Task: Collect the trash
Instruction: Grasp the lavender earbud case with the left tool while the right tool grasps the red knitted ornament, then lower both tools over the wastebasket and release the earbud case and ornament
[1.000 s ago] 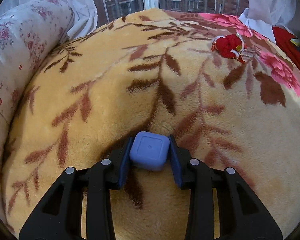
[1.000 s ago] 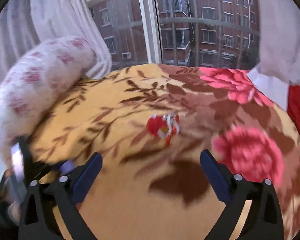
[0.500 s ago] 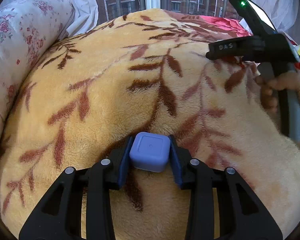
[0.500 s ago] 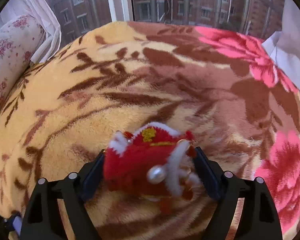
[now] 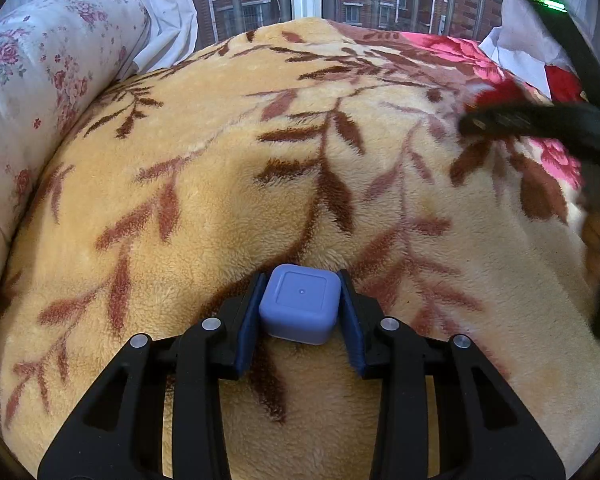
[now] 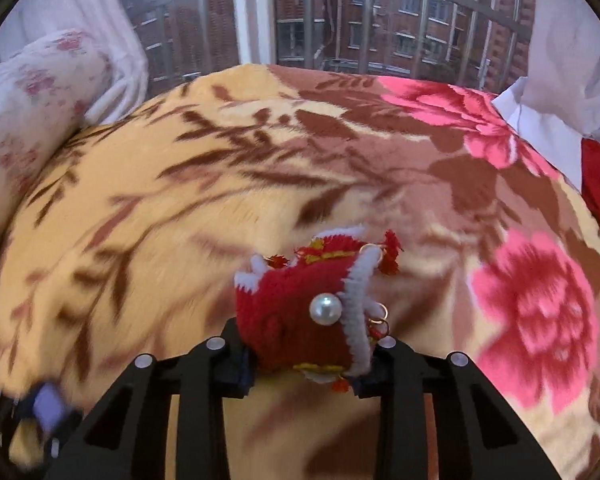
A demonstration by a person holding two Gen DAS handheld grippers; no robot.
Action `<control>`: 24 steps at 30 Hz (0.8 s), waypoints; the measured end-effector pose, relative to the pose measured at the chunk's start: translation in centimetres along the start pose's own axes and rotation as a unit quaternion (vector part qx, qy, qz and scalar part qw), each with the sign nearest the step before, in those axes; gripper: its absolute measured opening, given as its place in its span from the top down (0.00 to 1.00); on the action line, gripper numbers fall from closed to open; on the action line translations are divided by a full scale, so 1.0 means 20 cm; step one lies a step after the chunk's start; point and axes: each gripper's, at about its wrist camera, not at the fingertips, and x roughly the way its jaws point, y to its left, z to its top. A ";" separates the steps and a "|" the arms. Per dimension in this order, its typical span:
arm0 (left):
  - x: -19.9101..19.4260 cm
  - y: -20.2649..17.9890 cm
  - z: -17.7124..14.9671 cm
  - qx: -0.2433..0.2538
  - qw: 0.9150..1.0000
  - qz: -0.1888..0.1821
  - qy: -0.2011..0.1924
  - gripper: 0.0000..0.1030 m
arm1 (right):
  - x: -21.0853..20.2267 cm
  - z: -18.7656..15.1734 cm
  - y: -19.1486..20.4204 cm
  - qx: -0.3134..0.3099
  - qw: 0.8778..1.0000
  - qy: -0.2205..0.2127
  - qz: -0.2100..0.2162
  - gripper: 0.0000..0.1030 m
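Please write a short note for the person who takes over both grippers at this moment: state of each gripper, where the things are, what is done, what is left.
Left gripper: shut on a blue rounded cube, held low over the leaf-patterned blanket.
Right gripper: shut on a red plush ornament with white trim and a pearl bead, lifted off the blanket.
Done: both items are picked up, one in each gripper.
Left: carry both to a trash container; none shows in either view, so find it first. No other loose items show on the blanket.

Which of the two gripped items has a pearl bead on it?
The red knitted ornament with white trim in the right gripper; the smooth blue rounded cube in the left gripper has none.
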 end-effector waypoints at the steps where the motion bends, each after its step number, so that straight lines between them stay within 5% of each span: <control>1: 0.00 0.00 0.00 -0.001 1.000 -0.001 -0.001 0.66 | -0.05 -0.04 0.00 -0.003 1.000 -0.002 0.005 0.67; 9: -0.10 -0.01 -0.01 -0.001 0.999 0.013 -0.031 0.67 | -0.53 -0.49 -0.02 -0.005 0.997 -0.031 0.069 0.67; 13: -0.27 0.00 -0.06 -0.031 0.998 -0.021 -0.047 0.67 | -0.78 -0.74 0.00 -0.013 0.994 -0.057 0.093 0.67; 24: -0.86 -0.20 -0.50 0.010 0.997 -0.015 -0.070 0.67 | -1.31 -1.33 0.10 -0.048 0.982 -0.108 0.148 0.65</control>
